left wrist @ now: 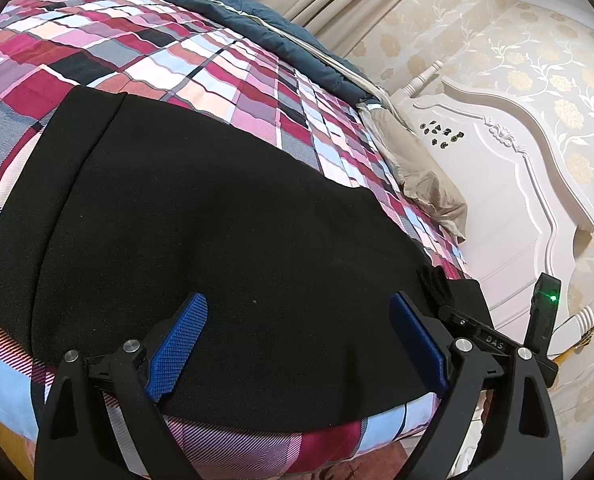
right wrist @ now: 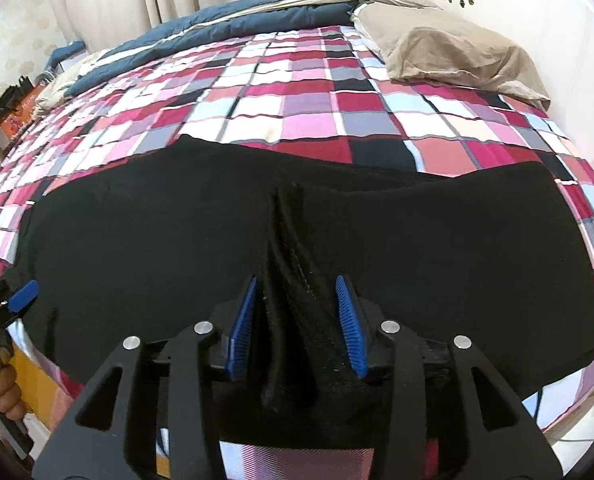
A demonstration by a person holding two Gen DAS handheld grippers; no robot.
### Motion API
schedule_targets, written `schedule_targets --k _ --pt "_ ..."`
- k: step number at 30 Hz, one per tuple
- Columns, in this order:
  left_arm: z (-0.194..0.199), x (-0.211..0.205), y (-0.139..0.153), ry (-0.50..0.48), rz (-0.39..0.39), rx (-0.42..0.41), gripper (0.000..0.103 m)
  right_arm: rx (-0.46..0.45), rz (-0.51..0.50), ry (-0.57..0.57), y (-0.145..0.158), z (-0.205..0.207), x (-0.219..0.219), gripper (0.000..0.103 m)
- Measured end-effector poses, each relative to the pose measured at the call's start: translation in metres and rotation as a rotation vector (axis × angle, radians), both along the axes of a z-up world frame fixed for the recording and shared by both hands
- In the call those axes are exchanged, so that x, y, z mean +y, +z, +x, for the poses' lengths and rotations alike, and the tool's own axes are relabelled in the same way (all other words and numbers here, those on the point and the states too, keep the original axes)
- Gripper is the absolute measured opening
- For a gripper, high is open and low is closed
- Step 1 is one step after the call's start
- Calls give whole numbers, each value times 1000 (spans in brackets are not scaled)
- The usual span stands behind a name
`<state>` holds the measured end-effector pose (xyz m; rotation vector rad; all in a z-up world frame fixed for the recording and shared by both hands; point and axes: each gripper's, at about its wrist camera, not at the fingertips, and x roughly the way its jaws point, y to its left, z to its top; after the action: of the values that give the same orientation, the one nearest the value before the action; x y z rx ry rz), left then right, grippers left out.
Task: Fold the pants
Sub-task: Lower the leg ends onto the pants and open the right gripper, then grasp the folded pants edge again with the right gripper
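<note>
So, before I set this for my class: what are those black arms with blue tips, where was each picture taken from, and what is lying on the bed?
There is no robot here. A person holds a hand tool in each hand, each with two blue-padded fingers and a wide-angle camera looking along them. One picture comes from the left gripper, the other from the right gripper.

Black pants lie spread across a checked bedspread, with a beige pillow and a dark blue quilt further back.

The left gripper is wide open above the cloth, holding nothing. A bunched ridge of the pants runs between the right gripper's fingers, but the pads stand apart and do not seem to press it. The person's hand shows at the right view's left edge.
</note>
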<state>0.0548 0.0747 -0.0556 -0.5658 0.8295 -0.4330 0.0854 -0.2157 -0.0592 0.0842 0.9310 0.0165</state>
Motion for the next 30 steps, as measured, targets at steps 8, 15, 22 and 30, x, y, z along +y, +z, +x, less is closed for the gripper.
schedule_targets --k 8,15,22,30 --pt "0 0 0 0 -1 0 91 1 18 28 -1 -8 15 51" --pt "0 0 -1 1 0 0 91 -29 119 65 11 -29 14 53" --pt "-1 -1 2 -1 2 5 91 -218 331 -205 49 -91 -112 65" --pt "-1 -5 4 -2 23 1 91 -170 766 -457 -21 -105 -256 65"
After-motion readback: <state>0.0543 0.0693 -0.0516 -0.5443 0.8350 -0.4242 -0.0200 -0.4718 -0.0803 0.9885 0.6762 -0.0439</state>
